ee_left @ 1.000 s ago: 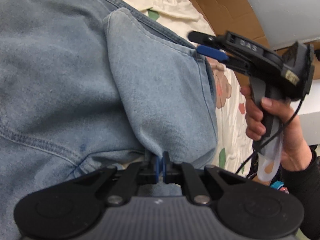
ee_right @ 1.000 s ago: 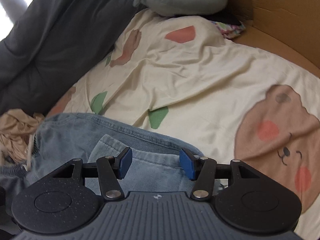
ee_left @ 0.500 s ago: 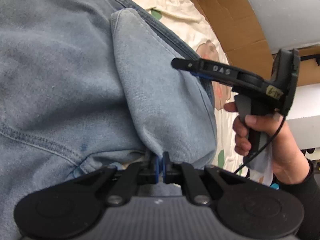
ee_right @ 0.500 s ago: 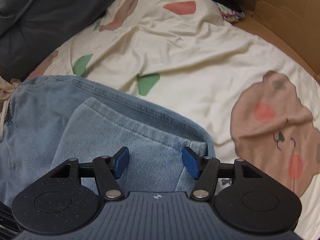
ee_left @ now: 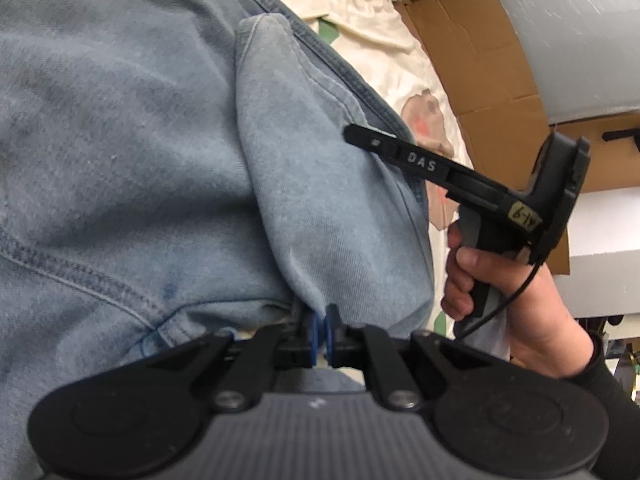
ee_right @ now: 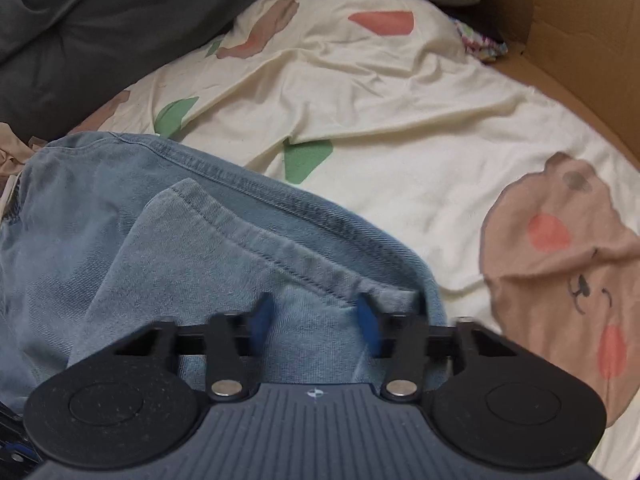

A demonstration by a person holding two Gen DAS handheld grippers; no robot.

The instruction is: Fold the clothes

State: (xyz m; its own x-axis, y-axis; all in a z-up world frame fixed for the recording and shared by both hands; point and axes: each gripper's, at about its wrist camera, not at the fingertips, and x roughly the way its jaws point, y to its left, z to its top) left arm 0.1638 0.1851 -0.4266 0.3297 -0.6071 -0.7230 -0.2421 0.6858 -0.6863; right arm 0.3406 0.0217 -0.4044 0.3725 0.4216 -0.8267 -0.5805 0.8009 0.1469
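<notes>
We work on a bed sheet (ee_right: pixel 400 120), cream with bear and leaf prints, with a cardboard wall (ee_right: pixel 568 40) along its far right edge and a dark grey blanket (ee_right: pixel 100 12) at its far left corner. The jeans (ee_right: pixel 100 220) lie across the near left part of the sheet, one pale flap of denim (ee_left: pixel 320 200) doubled over the rest.

Our left tongs (ee_left: pixel 320 330) are pinched tight on the near edge of that flap. Our right tongs (ee_right: pixel 316 320) stand spread wide, blue pads either side of the flap's hemmed corner, gripping nothing yet.

We judge the step in hand to be taking the second corner. To do it well, we should push the right pads past the stitched hem before closing, catch only the top layer, then keep both tongs level and the cloth taut between them.
</notes>
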